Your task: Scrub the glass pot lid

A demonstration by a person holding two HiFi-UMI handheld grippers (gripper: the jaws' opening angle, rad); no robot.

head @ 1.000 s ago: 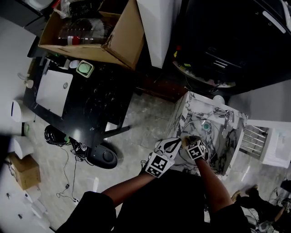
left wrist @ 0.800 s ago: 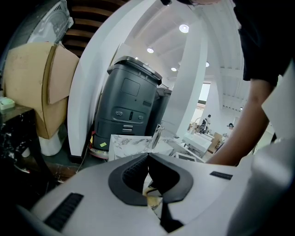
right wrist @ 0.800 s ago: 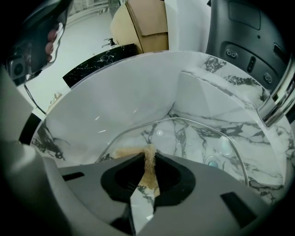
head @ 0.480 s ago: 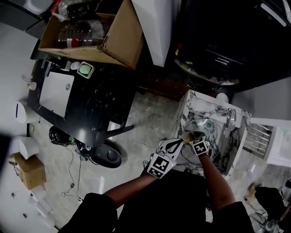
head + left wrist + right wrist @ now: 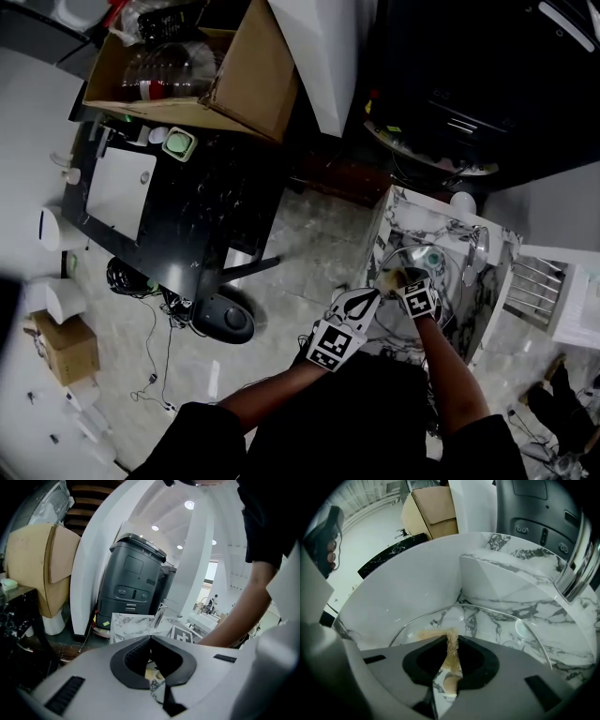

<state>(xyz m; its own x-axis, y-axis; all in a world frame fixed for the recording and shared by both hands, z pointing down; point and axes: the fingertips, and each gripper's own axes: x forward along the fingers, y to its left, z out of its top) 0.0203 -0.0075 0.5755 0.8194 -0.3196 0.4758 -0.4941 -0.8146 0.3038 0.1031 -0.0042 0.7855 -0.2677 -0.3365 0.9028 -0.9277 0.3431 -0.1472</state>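
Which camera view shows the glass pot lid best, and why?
The right gripper view: the glass pot lid arcs clearly across the sink, with the sponge against it. The head view shows it tiny; the left gripper view hardly shows it.

The right gripper (image 5: 450, 641) has its jaws pinched on a tan sponge (image 5: 451, 660), pressed against the rim of a glass lid (image 5: 487, 620). The lid sits in a marble sink (image 5: 511, 583), with a chrome tap (image 5: 581, 559) at right.
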